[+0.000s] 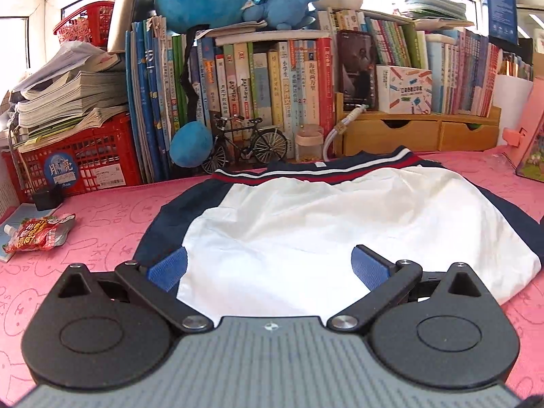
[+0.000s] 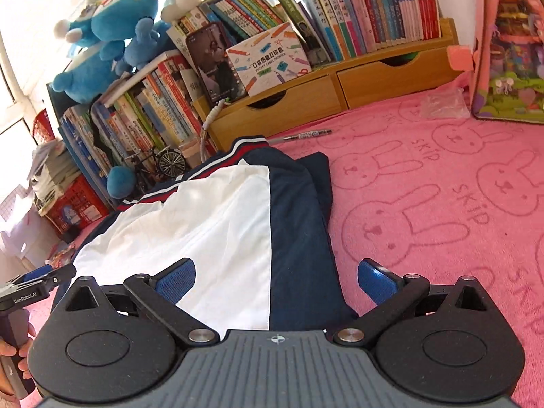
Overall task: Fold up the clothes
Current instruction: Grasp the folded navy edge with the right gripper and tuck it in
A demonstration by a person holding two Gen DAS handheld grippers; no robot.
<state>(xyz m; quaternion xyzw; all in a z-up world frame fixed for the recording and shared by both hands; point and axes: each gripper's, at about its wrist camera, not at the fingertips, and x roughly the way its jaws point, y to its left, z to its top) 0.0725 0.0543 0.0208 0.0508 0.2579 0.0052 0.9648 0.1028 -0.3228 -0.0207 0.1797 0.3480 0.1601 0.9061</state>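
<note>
A white and navy jacket (image 1: 306, 224) with a red-and-white striped band lies spread flat on the pink rabbit-print cloth (image 1: 112, 224). My left gripper (image 1: 270, 267) hovers open over the jacket's near edge, its blue pads wide apart with nothing between them. In the right wrist view the same jacket (image 2: 210, 224) runs from the near edge toward the books, its navy sleeve folded along the right side. My right gripper (image 2: 277, 280) is open above the near hem, straddling the navy panel. The left gripper's tip (image 2: 51, 273) shows at the far left, held by a hand (image 2: 13, 350).
Rows of books (image 1: 258, 78), a red crate (image 1: 81, 166), a model bicycle (image 1: 244, 146), a small jar (image 1: 308, 142) and wooden drawers (image 1: 421, 134) line the back edge. A snack pouch (image 1: 37, 234) lies at left. A pen (image 2: 306, 135) and a pink toy box (image 2: 510, 44) sit at right.
</note>
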